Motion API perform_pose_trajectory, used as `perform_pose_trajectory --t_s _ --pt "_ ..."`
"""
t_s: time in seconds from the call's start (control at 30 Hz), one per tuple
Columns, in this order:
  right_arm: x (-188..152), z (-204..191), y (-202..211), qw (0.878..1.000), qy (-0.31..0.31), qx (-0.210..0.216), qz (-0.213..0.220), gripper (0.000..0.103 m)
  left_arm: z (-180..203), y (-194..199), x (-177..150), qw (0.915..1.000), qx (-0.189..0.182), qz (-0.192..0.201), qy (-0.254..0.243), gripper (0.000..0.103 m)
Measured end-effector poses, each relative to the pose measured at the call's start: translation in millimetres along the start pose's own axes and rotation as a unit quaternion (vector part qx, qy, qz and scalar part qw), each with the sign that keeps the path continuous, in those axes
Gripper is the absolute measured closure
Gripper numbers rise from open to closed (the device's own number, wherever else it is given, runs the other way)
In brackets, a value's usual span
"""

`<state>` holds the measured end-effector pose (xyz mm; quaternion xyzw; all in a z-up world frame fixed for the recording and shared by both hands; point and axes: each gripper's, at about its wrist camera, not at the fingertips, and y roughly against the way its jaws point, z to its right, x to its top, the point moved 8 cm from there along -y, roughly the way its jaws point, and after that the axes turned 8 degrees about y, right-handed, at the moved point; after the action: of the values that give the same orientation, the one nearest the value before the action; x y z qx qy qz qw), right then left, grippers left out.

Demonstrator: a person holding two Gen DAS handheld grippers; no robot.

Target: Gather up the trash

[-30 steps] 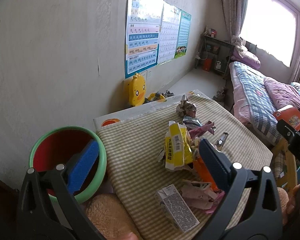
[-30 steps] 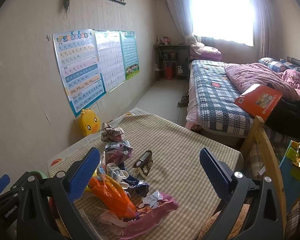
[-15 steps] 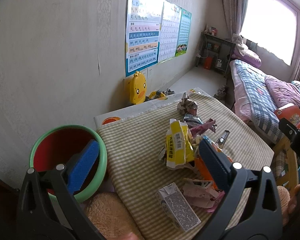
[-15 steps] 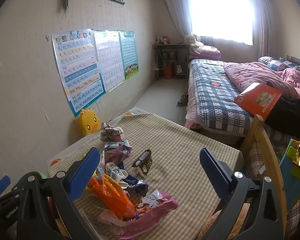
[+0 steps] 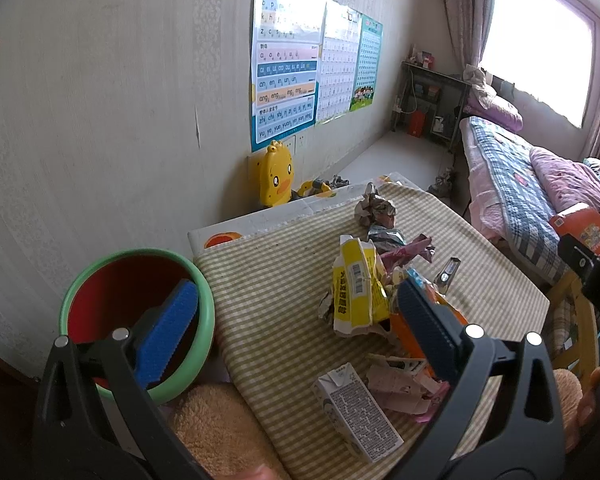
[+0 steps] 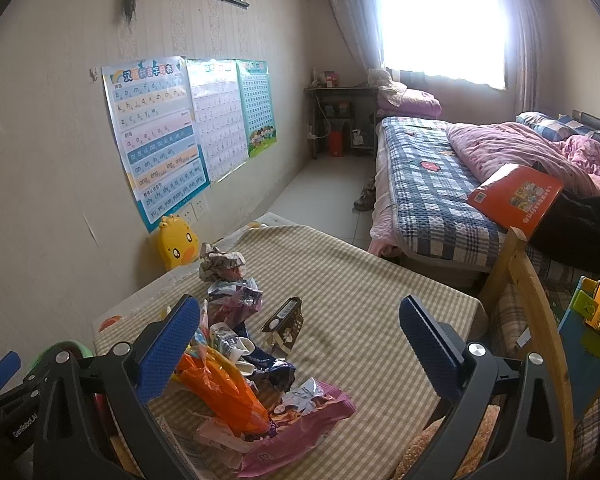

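Note:
Trash lies in a heap on a checked tablecloth (image 5: pixel 284 280): a yellow carton (image 5: pixel 356 292), a white drink carton (image 5: pixel 356 412), an orange wrapper (image 6: pixel 224 392), a pink packet (image 6: pixel 300 420), a dark wrapper (image 6: pixel 286 324) and a crumpled paper ball (image 6: pixel 220 266). A red bin with a green rim (image 5: pixel 136 304) stands left of the table. My left gripper (image 5: pixel 300 336) hangs open above the table's near left corner, with nothing between its blue pads. My right gripper (image 6: pixel 300 348) is open over the heap, holding nothing.
A yellow duck toy (image 5: pixel 274 176) leans against the wall behind the table. A bed (image 6: pixel 440 188) with a checked cover and an orange book (image 6: pixel 516 196) lies to the right. A wooden chair rail (image 6: pixel 536 300) stands by the table's right edge. A tan plush cushion (image 5: pixel 220 428) sits near.
Both views have shifted only slightly; the left gripper has drifted a little forward and down. Nothing was taken hold of.

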<state>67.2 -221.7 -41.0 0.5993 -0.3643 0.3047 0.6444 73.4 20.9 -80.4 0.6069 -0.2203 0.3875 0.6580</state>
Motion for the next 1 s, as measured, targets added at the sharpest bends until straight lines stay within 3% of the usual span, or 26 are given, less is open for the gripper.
perform_pose_trajectory --t_s 0.33,0.5,0.63,0.73,0.93,1.0 --pt "-5.1 3.5 -3.9 1.0 -0.003 -0.002 -0.007 0.008 1.8 -4.6 -2.8 0.9999 -0.002 -0.011 -0.005 0.005" --pt "-5.9 5.9 -6.6 1.0 -0.002 -0.007 -0.009 0.008 3.5 -15.0 -14.1 0.9992 -0.001 -0.04 -0.01 0.005" --pt "-10.3 13.8 -11.8 1.0 -0.011 -0.01 -0.017 0.008 3.7 -51.6 -59.0 0.9892 -0.012 -0.146 0.0 0.005" --pt "-13.7 19.3 -15.1 1.0 -0.011 -0.014 -0.025 0.008 14.4 -74.2 -99.1 0.9739 -0.029 -0.225 -0.007 0.009" --pt "-25.6 24.0 -25.3 0.999 0.005 -0.007 -0.052 0.008 34.0 -89.3 -133.0 0.9602 -0.034 -0.273 -0.048 0.031" --pt "-30.2 24.9 -29.1 0.998 0.009 0.001 -0.062 0.008 33.2 -92.7 -142.0 0.9561 -0.038 -0.287 -0.044 0.043"
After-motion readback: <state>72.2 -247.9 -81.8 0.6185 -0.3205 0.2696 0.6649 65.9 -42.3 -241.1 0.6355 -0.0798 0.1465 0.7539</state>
